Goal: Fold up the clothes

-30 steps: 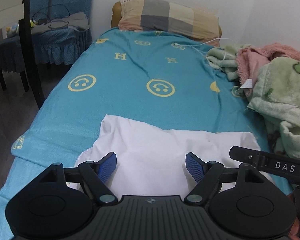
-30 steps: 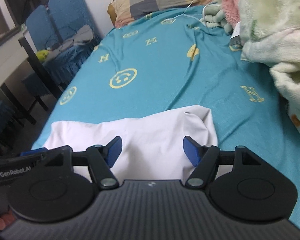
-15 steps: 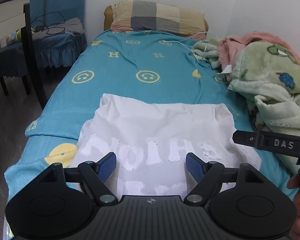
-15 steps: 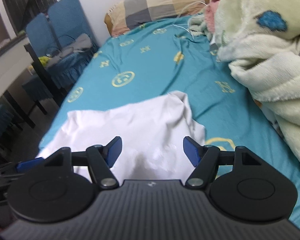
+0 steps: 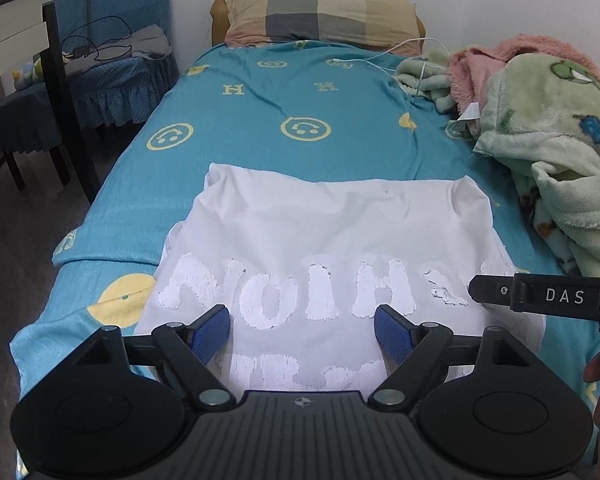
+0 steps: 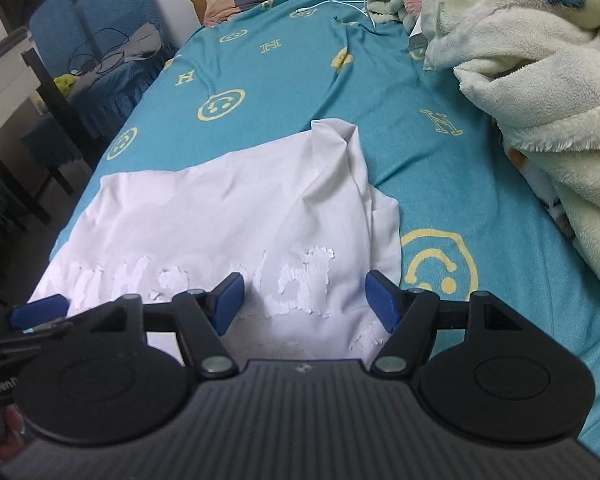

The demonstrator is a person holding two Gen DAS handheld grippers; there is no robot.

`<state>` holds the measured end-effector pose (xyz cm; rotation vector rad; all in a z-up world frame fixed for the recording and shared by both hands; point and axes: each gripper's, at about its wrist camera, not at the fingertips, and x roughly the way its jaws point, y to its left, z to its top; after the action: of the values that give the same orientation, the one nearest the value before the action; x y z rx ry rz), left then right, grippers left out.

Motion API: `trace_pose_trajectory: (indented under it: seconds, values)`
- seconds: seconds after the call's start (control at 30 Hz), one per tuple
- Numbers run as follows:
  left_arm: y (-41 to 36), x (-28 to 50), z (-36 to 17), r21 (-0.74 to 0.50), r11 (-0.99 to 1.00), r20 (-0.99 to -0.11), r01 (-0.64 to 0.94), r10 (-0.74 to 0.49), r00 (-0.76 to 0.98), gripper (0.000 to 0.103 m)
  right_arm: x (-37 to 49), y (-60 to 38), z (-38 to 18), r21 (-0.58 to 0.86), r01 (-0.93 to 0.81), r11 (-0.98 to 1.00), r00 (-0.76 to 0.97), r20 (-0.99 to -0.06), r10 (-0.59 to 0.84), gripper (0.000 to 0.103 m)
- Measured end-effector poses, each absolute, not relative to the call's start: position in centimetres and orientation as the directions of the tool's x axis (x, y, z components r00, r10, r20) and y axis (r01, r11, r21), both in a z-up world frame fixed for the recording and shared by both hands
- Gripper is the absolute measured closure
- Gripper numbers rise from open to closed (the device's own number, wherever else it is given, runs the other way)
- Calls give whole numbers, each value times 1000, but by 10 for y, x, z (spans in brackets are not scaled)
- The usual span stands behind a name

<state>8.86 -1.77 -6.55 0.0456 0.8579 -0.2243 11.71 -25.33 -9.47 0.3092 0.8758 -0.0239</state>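
A white T-shirt [image 5: 324, 236] with raised white lettering lies spread on the foot of the teal bed [image 5: 260, 112]. Its far part is folded over and its near part runs under both grippers. My left gripper [image 5: 302, 330] is open and empty, hovering over the shirt's near middle. My right gripper [image 6: 304, 298] is open and empty over the shirt's [image 6: 228, 208] near right side, beside a loose folded flap. A finger of the right gripper [image 5: 540, 296] shows at the right of the left wrist view.
A heap of green and pink fleece blankets [image 5: 552, 140] fills the bed's right side. A plaid pillow [image 5: 320, 14] and a white cable [image 5: 400, 50] lie at the head. Blue-covered chairs [image 5: 112, 52] and a dark table leg [image 5: 66, 92] stand left of the bed.
Both grippers have drawn back toward the foot of the bed and risen. More of the shirt, with its lettering, has come into view. Both stayed open.
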Motion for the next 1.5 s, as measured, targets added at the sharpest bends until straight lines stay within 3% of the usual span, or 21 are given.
trace_pose_trajectory:
  seconds: [0.13,0.43,0.57,0.83,1.0,1.27,1.5]
  values:
    - [-7,87,-47,-102,978,-733,181,-197,651,21,117,-257,-96,281,154,947,639,-760,121,34]
    - [47,81,-42,-558,830,-701,-12,-463,543,20,118,-259,-96,284,160,946,635,-763,122,34]
    - [62,80,-69,-678,724,-688,-127,-564,457,20,120,-259,-96,284,165,944,632,-766,120,34]
    - [68,86,-123,-650,689,-754,-320,-532,385,21,121,-261,-96,301,184,936,629,-768,123,34]
    - [68,91,-129,-673,664,-729,-326,-522,443,21,121,-261,-96,300,186,936,628,-768,121,34]
    - [64,100,-128,-692,656,-702,-301,-512,495,37,119,-265,-93,333,202,921,632,-762,137,34]
    - [60,105,-124,-676,688,-702,-264,-494,513,53,105,-276,-78,491,225,842,665,-708,235,32]
